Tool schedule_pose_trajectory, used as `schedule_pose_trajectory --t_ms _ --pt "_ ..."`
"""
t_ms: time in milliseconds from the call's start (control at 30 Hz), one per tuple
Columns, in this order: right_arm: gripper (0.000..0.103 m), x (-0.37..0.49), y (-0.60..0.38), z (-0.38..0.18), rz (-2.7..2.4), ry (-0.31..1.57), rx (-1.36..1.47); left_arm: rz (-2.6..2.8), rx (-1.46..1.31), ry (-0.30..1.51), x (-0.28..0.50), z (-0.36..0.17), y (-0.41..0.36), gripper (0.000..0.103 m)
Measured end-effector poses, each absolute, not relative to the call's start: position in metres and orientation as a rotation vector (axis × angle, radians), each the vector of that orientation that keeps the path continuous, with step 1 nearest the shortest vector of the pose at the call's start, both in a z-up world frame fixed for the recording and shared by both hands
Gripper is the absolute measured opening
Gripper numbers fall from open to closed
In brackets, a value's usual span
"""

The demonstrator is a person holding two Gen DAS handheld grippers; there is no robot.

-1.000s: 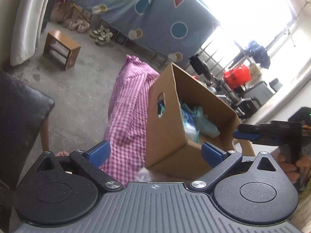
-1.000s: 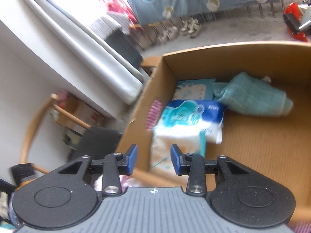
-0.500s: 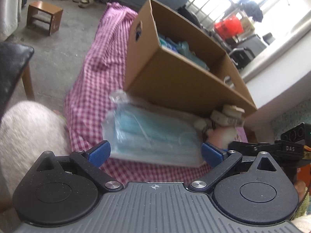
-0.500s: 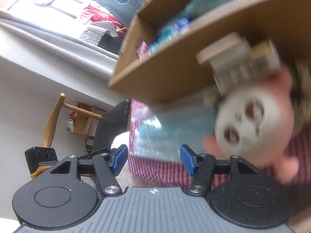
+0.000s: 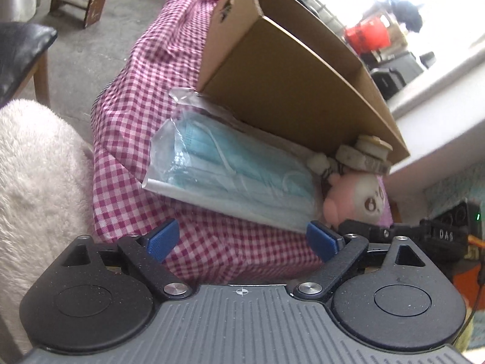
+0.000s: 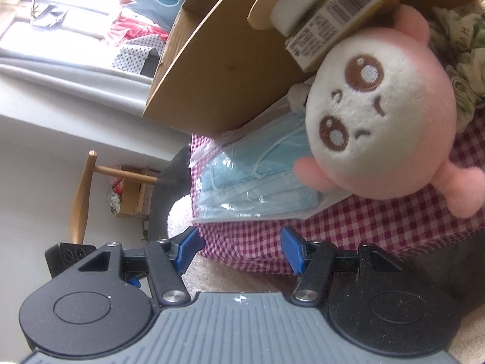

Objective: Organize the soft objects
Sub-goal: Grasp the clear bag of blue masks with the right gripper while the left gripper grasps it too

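Observation:
A clear pack of blue face masks lies on the pink checked cloth, against the front wall of the cardboard box. A pink and white plush toy sits at the pack's right end. My left gripper hovers just before the pack. Its jaws are closing with nothing between them but the cloth below. In the right wrist view the plush toy fills the upper right and the mask pack lies left of it. My right gripper is open and empty, short of both.
A white roll and a gold packet rest on the plush toy's head against the box. A floral cloth lies behind the toy. A white fluffy cushion, a black chair and a wooden stool stand to the left.
Both grippers dropped from box-top height to the box's front, bringing the mask pack and plush toy close. The right jaws have widened and the left jaws have narrowed slightly.

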State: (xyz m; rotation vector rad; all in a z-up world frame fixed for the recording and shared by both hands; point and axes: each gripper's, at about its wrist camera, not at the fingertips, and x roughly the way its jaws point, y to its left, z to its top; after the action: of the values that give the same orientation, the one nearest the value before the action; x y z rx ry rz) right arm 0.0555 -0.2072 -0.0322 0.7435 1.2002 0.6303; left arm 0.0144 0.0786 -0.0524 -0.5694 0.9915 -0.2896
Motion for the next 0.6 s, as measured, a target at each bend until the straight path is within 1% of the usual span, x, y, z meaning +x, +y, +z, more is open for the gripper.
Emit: schedule_pose_trajectory --t_ms 133,333,600 --pt "0.062 0.062 -0.208 -0.035 0.618 1.203 0.763 -0.286 -0.644 0.974 0.023 -0.058 0.085 0.087" --pt "0.062 0.069 -0.208 -0.041 0.591 1.229 0.777 -0.289 -0.687 0.97 0.033 -0.067 0.087 0.087" --pt "0.062 0.07 -0.211 -0.051 0.54 1.262 0.826 -0.317 -0.753 0.918 0.035 -0.073 0.098 0.087"
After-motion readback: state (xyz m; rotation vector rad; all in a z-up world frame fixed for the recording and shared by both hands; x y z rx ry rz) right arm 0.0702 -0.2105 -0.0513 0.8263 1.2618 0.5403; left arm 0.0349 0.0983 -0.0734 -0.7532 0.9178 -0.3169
